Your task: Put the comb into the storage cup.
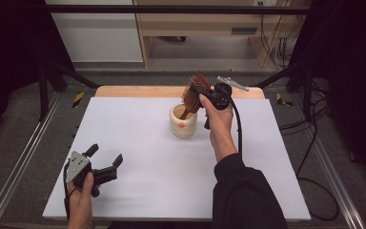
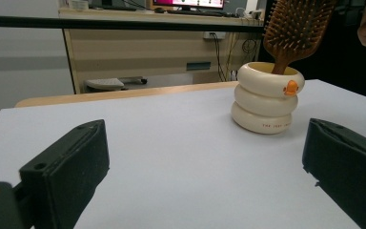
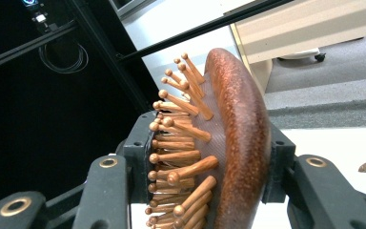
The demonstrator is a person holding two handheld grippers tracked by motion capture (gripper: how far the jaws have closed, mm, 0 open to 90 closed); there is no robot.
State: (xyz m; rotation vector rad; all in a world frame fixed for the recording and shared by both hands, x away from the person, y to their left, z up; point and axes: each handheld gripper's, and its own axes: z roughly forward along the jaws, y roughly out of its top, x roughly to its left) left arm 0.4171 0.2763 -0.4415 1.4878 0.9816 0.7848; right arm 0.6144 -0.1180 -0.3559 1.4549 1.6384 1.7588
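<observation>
White table (image 1: 138,143): right tongs (image 1: 196,91) clamp hairbrush (image 1: 194,93), handle in cup (image 1: 183,121).

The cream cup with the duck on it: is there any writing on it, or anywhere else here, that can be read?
Cream cup: a short line of small red lettering on the bottom ring, below the orange duck; too small and blurred to read.
Monitor on the far desk: bright screen, nothing legible.
Wooden hairbrush: no writing visible.

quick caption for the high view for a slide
Right gripper clamps a wooden hairbrush standing handle-down in a cream cup; left gripper rests open.
</observation>
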